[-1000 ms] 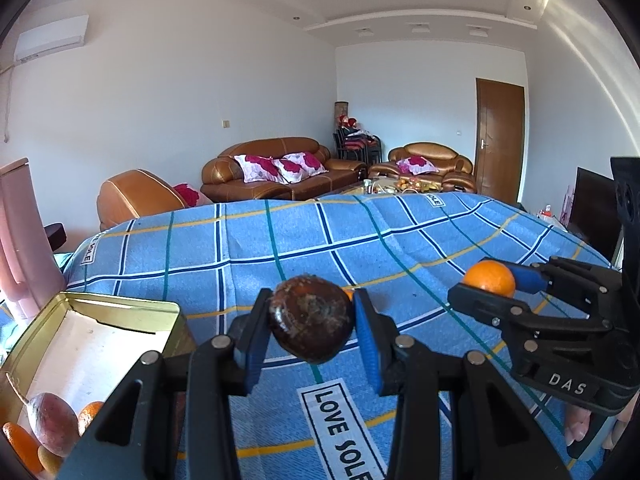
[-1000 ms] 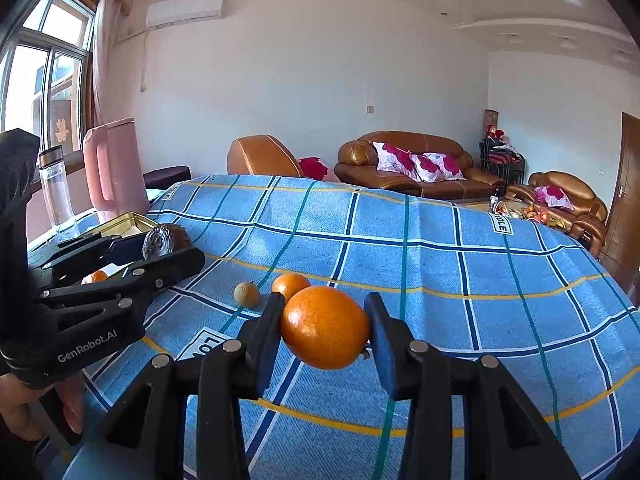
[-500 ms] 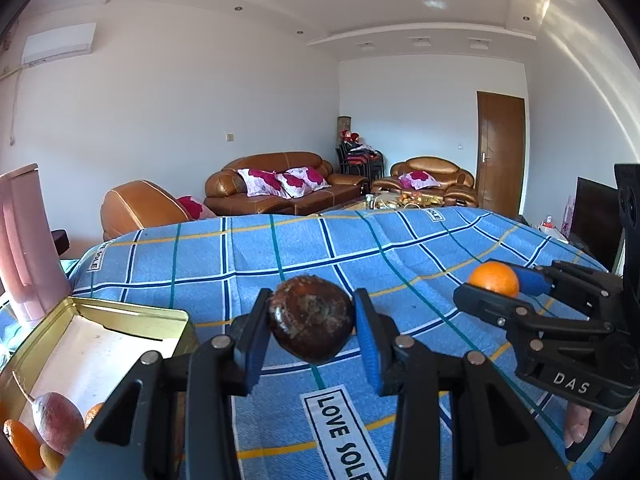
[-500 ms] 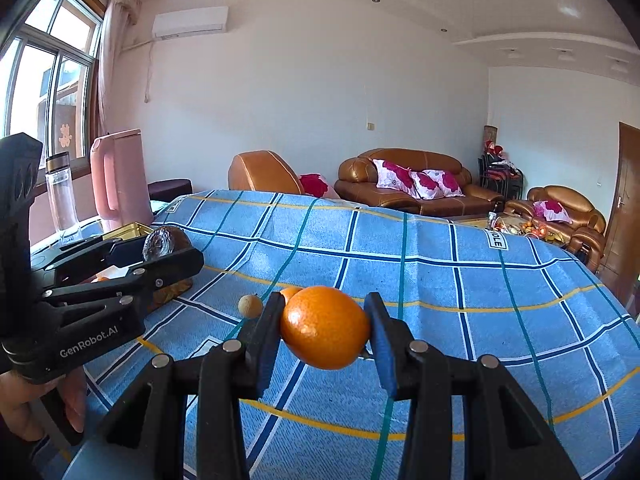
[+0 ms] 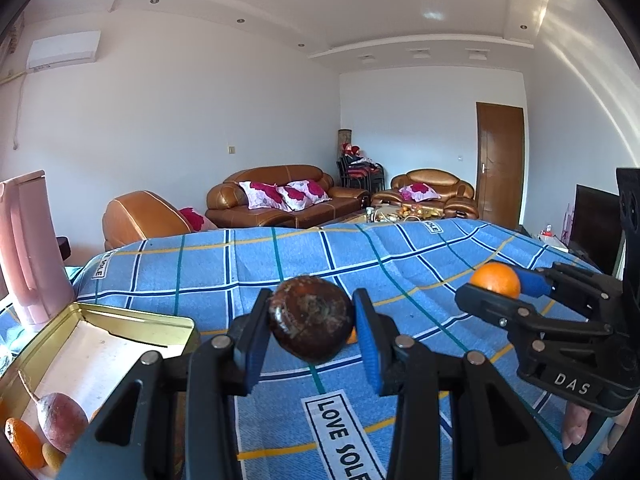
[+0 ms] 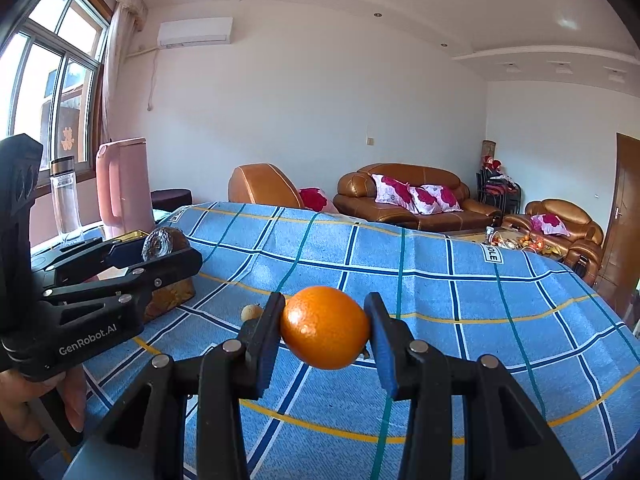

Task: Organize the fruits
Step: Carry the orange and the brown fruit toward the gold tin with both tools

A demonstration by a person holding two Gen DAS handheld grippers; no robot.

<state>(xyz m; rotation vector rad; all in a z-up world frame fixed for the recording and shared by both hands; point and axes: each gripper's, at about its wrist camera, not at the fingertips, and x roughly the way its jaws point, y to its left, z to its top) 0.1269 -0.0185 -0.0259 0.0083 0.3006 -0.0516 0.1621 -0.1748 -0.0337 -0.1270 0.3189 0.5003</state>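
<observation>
While we hold both claws above the bench point(image 5: 420, 264), our left claw point(image 5: 312, 330) clamps a brown fruit point(image 5: 311, 328) beside the tin point(image 5: 132, 316); our right claw point(image 6: 325, 330) clamps an orange point(image 6: 325, 327).

Counts two black two-finger grippers: left gripper point(image 5: 312, 326) and right gripper point(image 6: 325, 328).

Makes three round oranges in plain sight: held orange point(image 6: 325, 328), tin orange point(image 5: 20, 440), and a sliver of a hidden orange point(image 5: 351, 336). Possibly a fourth in the tin, too covered to tell.

Tallies one dark brown round fruit point(image 5: 312, 320), one reddish pear-shaped fruit with a stem point(image 5: 62, 420), and two small tan fruits: cloth fruit point(image 6: 251, 312) and corner fruit point(image 5: 52, 456).

Adds one gold metal tin point(image 5: 132, 316), one blue checked cloth point(image 5: 280, 260), one pink plastic jug point(image 6: 124, 184), one clear bottle point(image 6: 66, 200), three brown leather seats: armchair point(image 5: 140, 216), long sofa point(image 5: 280, 204), far sofa point(image 5: 436, 196).
</observation>
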